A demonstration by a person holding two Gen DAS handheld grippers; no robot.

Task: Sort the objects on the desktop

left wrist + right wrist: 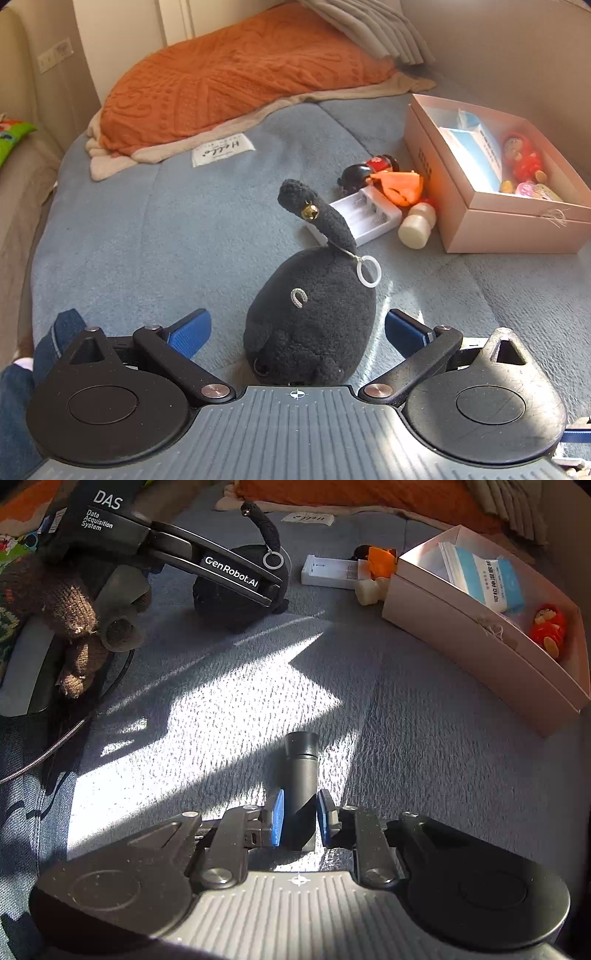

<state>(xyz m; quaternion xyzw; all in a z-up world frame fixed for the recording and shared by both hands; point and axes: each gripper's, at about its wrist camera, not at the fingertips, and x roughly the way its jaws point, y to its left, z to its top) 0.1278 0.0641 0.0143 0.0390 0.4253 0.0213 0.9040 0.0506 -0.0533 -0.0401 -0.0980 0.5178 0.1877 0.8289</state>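
A black plush toy (310, 317) with a long tail, a small bell and a white ring stands on the blue blanket. My left gripper (297, 325) is open around it, its blue pads apart from the plush on both sides. The right wrist view shows the same plush (229, 609) at top left, with the left gripper (275, 590) over it. My right gripper (300, 812) is shut on a black cylinder (302, 760) that lies low over the sunlit blanket. An open pink box (517, 229) holds a red doll (524, 158) and a blue-white packet (476, 151).
Left of the box lie a white battery case (369, 214), an orange toy (402, 186), a black and red doll (369, 170) and a small white bottle (417, 225). An orange pillow (236, 74) lies at the back. A person's jeans leg (55, 339) is at lower left.
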